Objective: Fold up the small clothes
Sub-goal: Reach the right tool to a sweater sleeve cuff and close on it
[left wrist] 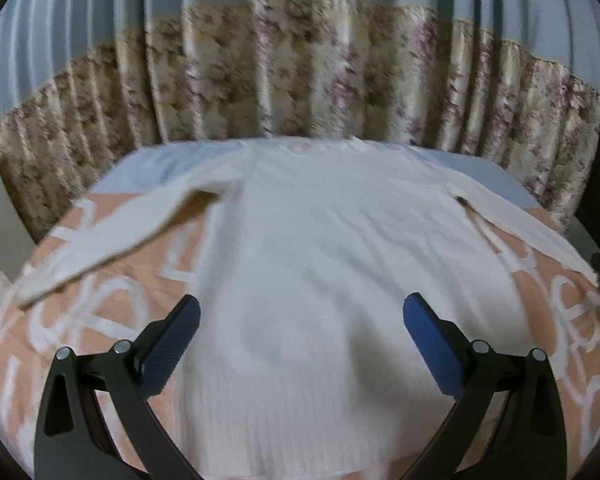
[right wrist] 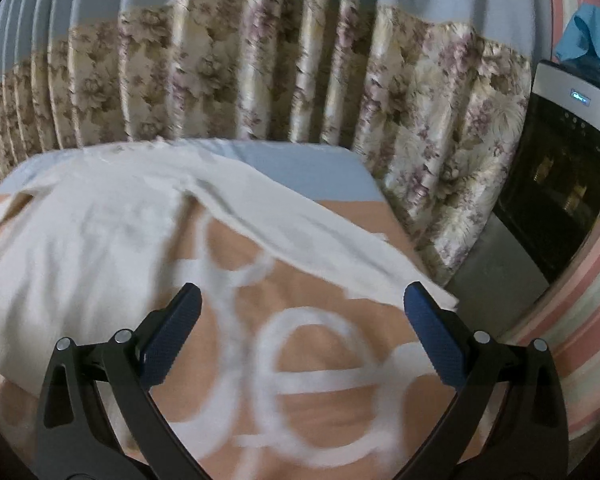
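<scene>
Sweater (left wrist: 300,248), cream knit, lay flat & spread across the bed (left wrist: 112,280) w/ its peach, white-lettered cover, hem toward the grippers, neck far off by the floral curtain (left wrist: 300,80); its long axis ran straight away from both cams. Both sleeves were splayed outward: left sleeve (left wrist: 112,240) angled down to the bed's left side, right sleeve (right wrist: 308,236) slanted down-right w/ its cuff at the bed's right edge. Left gripper (left wrist: 300,344) hovered over the lower body of the sweater, just above the ribbed hem, jaws wide apart, nothing between them. Right gripper (right wrist: 300,340) hung over bare cover just right of the sweater's side, also spread wide & empty; the right sleeve lay ahead of it, cuff end close to its right finger, so prob. the right arm was nearer for a sleeve-in fold. Room: open cover between body & sleeve on the right; little margin past the cuff, where the bed dropped to floor beside a dark appliance (right wrist: 560,184). Views blurred, so contact w/ fabric couldn't be told.
</scene>
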